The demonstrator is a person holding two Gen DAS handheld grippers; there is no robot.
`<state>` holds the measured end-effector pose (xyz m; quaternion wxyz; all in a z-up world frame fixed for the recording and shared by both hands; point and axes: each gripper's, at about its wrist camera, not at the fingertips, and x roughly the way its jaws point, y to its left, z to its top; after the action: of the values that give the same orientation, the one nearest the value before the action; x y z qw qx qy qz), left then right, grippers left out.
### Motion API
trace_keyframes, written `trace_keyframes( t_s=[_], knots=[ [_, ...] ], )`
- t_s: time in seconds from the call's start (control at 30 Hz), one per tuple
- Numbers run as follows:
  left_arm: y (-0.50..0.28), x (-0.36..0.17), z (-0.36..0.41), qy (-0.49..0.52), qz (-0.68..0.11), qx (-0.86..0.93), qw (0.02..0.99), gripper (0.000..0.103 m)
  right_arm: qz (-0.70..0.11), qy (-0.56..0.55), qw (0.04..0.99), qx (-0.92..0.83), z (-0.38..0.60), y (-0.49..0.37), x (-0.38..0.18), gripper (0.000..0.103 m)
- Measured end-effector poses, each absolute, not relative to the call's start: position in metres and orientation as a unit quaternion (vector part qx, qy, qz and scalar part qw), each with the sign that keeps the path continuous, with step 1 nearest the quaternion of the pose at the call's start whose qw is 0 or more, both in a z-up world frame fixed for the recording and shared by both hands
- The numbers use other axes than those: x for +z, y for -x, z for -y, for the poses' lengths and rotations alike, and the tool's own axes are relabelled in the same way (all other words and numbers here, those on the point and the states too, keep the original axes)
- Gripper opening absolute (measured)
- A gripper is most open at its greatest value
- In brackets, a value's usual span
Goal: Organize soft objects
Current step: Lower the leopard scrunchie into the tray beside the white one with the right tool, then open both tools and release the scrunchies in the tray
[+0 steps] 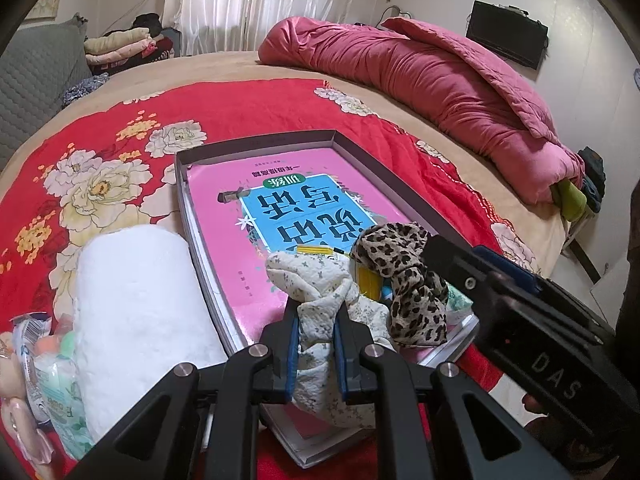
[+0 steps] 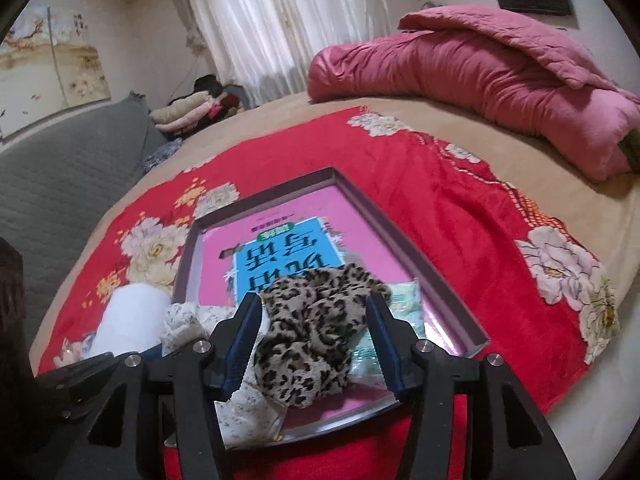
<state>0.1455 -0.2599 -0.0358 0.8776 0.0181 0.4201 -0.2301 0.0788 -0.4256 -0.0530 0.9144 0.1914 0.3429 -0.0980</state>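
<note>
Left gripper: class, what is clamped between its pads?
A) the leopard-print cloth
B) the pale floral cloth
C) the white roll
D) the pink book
B: the left gripper is shut on the pale floral cloth, while the leopard-print cloth lies beside it.

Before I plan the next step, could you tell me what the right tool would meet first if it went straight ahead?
Probably the leopard-print cloth, lying between the open fingers of the right tool; beyond it the pink book in the shallow box.
</note>
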Motion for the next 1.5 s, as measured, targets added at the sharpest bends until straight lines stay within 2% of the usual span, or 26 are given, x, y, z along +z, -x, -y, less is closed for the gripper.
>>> trace_keyframes(
  t_s=[0.3,0.43,0.67,0.9,1.03,1.5],
  knots=[
    [-0.154,-0.039,0.265,-0.016,-0.430,-0.241,0.870,0.015,-0.344,-0.225,0.902,-0.130,0.444,-0.072,-0.059,0.057],
    [-0.160,-0.039,0.266,-0.012,-0.437,-0.239,0.867,0.020,-0.345,-0.222,0.903,-0.128,0.443,-0.072,-0.059,0.057],
    [-0.157,-0.034,0.266,-0.008,-0.442,-0.263,0.857,0.037,-0.347,-0.224,0.902,-0.125,0.442,-0.073,-0.061,0.057],
    [-0.152,-0.031,0.264,-0.022,-0.440,-0.262,0.859,0.044,-0.342,-0.225,0.903,-0.127,0.442,-0.073,-0.060,0.057],
    [-0.147,-0.028,0.257,-0.022,-0.434,-0.260,0.862,0.061,-0.342,-0.225,0.903,-0.127,0.442,-0.072,-0.060,0.057],
    [-0.137,-0.019,0.244,-0.019,-0.423,-0.249,0.871,0.061,-0.344,-0.223,0.904,-0.124,0.440,-0.073,-0.060,0.057]
  ],
)
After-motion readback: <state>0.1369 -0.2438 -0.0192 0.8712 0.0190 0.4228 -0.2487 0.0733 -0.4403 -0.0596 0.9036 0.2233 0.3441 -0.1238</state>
